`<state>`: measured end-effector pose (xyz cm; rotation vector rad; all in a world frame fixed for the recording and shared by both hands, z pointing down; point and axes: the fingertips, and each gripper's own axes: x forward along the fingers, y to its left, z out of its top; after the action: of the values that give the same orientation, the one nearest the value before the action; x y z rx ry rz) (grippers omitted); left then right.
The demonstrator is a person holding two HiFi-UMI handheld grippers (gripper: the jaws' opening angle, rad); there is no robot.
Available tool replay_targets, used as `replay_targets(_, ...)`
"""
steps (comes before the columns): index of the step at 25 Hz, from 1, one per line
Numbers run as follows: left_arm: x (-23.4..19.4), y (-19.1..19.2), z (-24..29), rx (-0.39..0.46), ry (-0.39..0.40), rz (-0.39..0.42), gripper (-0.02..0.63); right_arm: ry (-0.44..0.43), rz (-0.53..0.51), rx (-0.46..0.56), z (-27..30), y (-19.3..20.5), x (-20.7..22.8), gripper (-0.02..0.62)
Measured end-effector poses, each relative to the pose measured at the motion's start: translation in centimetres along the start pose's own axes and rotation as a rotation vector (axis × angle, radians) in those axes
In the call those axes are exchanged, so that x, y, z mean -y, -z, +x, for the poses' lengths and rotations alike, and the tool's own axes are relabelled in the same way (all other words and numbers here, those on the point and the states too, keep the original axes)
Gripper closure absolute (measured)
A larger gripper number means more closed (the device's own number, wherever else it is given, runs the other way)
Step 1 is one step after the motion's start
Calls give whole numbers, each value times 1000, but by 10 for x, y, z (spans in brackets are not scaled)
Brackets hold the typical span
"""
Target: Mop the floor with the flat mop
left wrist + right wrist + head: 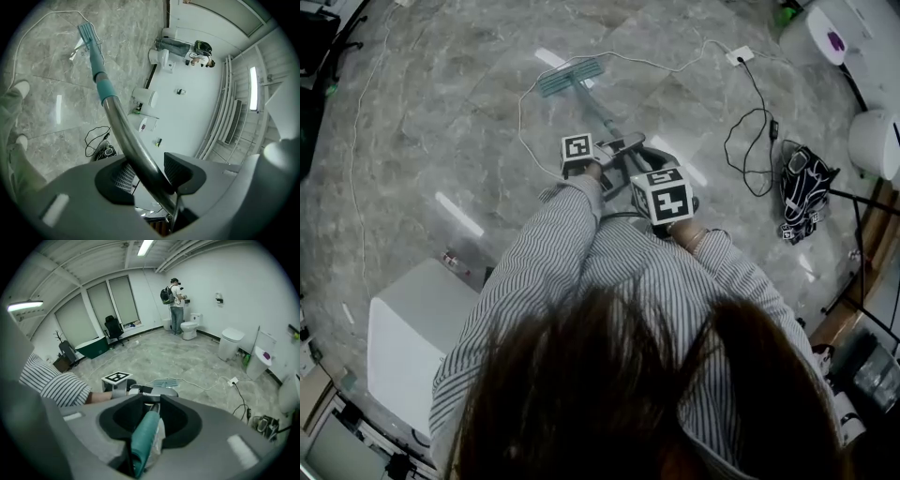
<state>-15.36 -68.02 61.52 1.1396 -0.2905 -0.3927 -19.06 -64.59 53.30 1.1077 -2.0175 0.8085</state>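
The flat mop has a teal head (571,75) lying on the grey marble floor ahead of me, and a metal pole (602,117) slanting back toward my hands. My left gripper (614,147) holds the pole lower down; in the left gripper view the steel pole (123,125) runs between the jaws of that gripper (146,171) toward the teal collar (105,87) and the mop head (87,32). My right gripper (654,180) is behind it, higher on the handle. In the right gripper view this gripper (149,412) is shut on the teal grip (145,437).
A white cable (523,120) loops over the floor to a socket block (739,55). Black cords (748,150) and a black bag (804,184) lie to the right. A white box (411,333) stands at my left. White toilets (830,33) line the right wall. A person with a backpack (175,300) stands far off.
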Motion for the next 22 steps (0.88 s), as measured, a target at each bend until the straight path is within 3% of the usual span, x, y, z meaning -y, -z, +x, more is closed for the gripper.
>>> replay_targets(5,-28,-4,5,16,-37,3,423,-17,80,-51,-10,25,7,449)
replay_targets(7,-13,-4,8,80,32,-19,422,-32,71,-80,-18,41,3,436)
replay_targets(9,0,-4,13,126,71,-24,422,-30,73,-88,-24,54,6,436)
replay_targets(12,-17,2,12,159,27,-14,425,-6,68,-64,-33,68,12,466)
replay_targets(16,-24,24,9,237,69,-32,440,18,15,-54,-48,90,13,465)
replay_targets(22,-50,77,10,289,104,-32,440,18,-11,-5,-83,140,21,451)
